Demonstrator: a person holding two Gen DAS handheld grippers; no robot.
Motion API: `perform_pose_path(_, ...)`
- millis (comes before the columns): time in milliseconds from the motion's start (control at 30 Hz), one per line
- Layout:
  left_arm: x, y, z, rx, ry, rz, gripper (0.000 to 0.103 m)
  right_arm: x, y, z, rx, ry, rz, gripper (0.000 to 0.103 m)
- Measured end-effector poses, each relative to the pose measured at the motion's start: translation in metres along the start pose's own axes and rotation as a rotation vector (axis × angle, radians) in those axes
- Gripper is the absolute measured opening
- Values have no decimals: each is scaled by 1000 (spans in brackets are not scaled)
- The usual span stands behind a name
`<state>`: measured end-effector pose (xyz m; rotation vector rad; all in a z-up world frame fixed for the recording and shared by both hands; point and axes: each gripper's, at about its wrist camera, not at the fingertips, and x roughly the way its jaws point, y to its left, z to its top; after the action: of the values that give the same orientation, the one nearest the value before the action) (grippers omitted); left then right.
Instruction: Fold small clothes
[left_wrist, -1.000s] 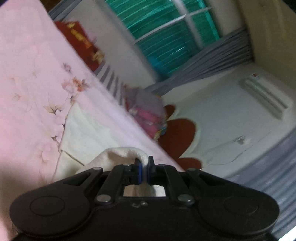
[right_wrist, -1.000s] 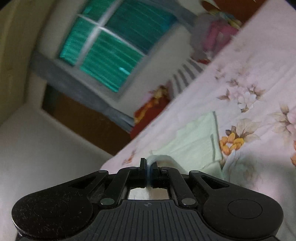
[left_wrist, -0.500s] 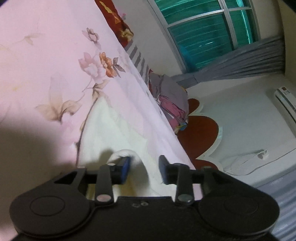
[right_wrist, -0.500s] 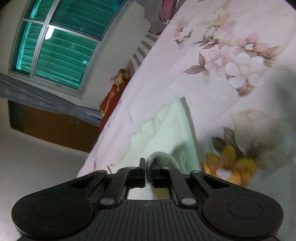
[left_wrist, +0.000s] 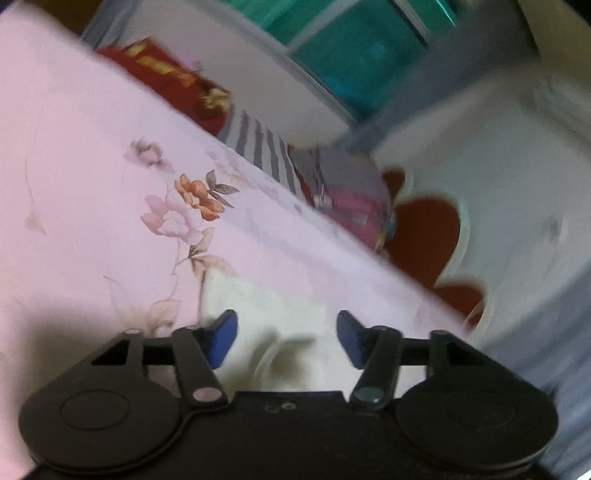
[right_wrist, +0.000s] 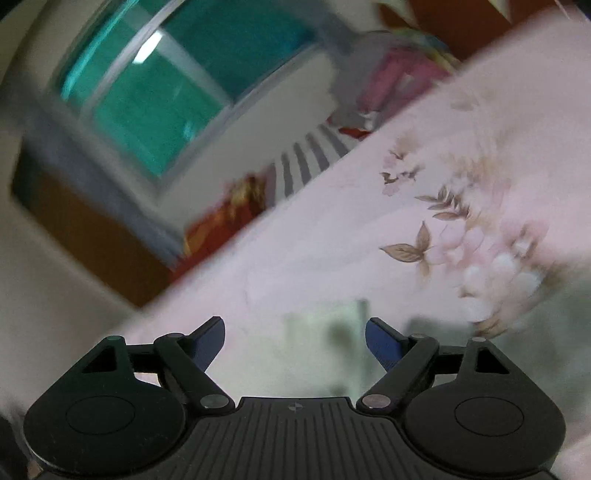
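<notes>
A small cream-white garment (left_wrist: 273, 314) lies flat on the pink flowered bedsheet (left_wrist: 92, 192), just ahead of and under my left gripper (left_wrist: 282, 332), which is open and empty with blue pads spread wide. In the right wrist view the same pale garment (right_wrist: 325, 343) lies on the sheet (right_wrist: 424, 177) between and below the fingers of my right gripper (right_wrist: 295, 334), which is also open and empty. Both views are motion-blurred.
At the far edge of the bed lie a pile of pink and grey clothes (left_wrist: 347, 192), a striped cloth (left_wrist: 266, 147) and a red patterned pillow (left_wrist: 173, 81). Behind are a green-glazed window (right_wrist: 177, 85), grey curtains and white walls.
Both grippers were shut on the garment's edge a second ago. The left opened first, then the right; the garment now lies released on the sheet, and both grippers have drawn back.
</notes>
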<state>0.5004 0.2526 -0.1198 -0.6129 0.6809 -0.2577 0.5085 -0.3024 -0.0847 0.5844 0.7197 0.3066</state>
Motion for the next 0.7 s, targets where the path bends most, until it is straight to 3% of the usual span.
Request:
perform_pose_path(67,-14,-12,-12,140,14,52,50,-13,8,-14,-133,43,-45,73)
perform_pose_path(200,-21,-33,-34,317,88,79,45,-23,21,-50,-373,112,-103,70)
perform_pose_path(300,2,-52,-41,447,133,168,45,-9,37,-71,-589,178,-128,70)
perform_pose_path(367,15,-61,-38,481,124,175,45,4,48,-75,-655,158,-140,70)
perform_pose_path(433,32,-64,-30,484,115,206,47,18,54,-68,-641,129,-133,70)
perform_pose_path(500,45,-60,-19,446,85,224,47,43,55,-52,-595,93,-184,70)
perform_pose_path(600,48,-48,-5,336,64,207,46,54,50,-25,-418,3,-266,70)
perform_pose_path(700,37,-44,-5,316,59,185,46,34,39,-13,-305,-36,-196,70)
